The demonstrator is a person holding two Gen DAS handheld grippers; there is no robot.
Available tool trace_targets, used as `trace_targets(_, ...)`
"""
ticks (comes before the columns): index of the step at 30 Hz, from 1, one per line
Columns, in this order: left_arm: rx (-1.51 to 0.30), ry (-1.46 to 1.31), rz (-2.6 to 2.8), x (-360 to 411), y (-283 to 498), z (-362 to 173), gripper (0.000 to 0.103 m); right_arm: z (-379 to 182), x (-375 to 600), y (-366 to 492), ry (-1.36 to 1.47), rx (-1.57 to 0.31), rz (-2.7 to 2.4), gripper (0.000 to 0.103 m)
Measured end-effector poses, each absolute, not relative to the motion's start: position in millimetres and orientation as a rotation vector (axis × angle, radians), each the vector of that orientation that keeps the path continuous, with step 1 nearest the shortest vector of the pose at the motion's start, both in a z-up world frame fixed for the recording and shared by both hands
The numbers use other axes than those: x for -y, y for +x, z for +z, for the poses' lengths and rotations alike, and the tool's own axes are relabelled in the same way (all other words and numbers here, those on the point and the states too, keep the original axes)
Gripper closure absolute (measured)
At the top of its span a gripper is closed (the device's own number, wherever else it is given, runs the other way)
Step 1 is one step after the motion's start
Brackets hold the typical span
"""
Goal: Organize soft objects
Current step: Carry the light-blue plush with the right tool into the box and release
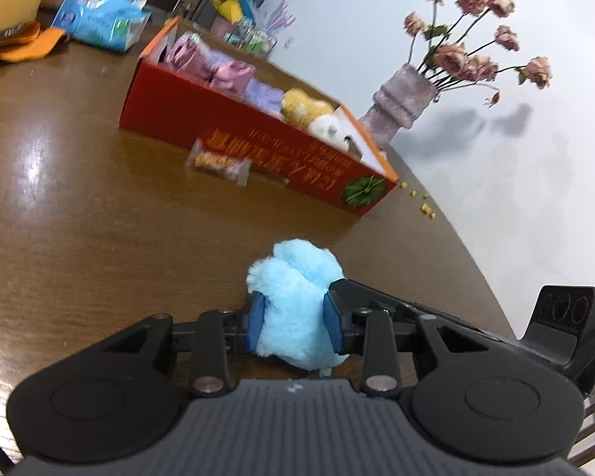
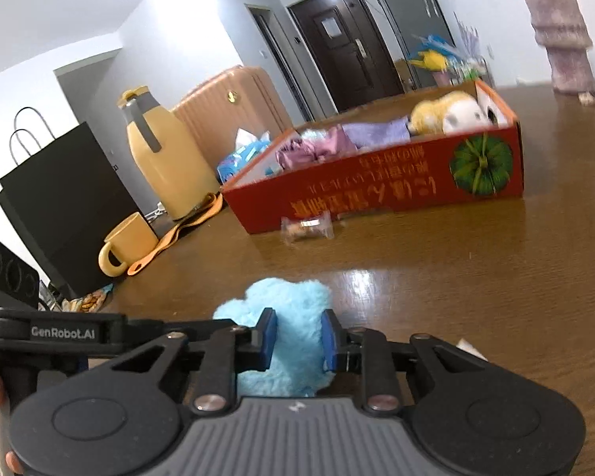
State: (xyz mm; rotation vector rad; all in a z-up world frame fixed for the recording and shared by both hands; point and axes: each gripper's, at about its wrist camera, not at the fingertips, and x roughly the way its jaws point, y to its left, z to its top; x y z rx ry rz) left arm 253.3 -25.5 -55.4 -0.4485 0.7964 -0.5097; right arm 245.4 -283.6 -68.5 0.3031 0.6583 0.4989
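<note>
A fluffy light-blue soft toy [image 1: 297,301] is held over the brown table, and both grippers grip it. My left gripper [image 1: 295,323] is shut on one part of it. My right gripper [image 2: 297,337] is shut on another part of the same blue toy [image 2: 289,309]. A red cardboard box [image 1: 234,135] lies farther back on the table; it holds pink and purple cloths [image 1: 218,67] and a yellow-and-white plush [image 1: 317,115]. The box [image 2: 377,190] and plush [image 2: 448,113] also show in the right wrist view.
A wrapped snack [image 1: 218,162] lies in front of the box. A vase of dried roses [image 1: 400,99] stands behind the box. A blue tissue pack [image 1: 99,20], yellow jug [image 2: 158,158], yellow mug [image 2: 127,244] and black bag [image 2: 59,206] are at the table's far side.
</note>
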Motion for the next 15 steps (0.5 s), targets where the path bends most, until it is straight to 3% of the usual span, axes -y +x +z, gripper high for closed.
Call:
trace_targets(7, -0.655, -0.406, -0.580, 35, 287, -8, 0.071, -17, 289, 264, 0.263, -0.560, 0.481, 0.080)
trace_targets(10, -0.595, -0.369, -0.609, 48, 331, 18, 0.071, 14, 294, 299, 0.202, -0.497, 0.460, 0.080)
trace_targets(15, -0.665, -0.320, -0.585, 73, 435, 29, 0.071, 32, 304, 397, 0.183, -0.533, 0.416, 0.080)
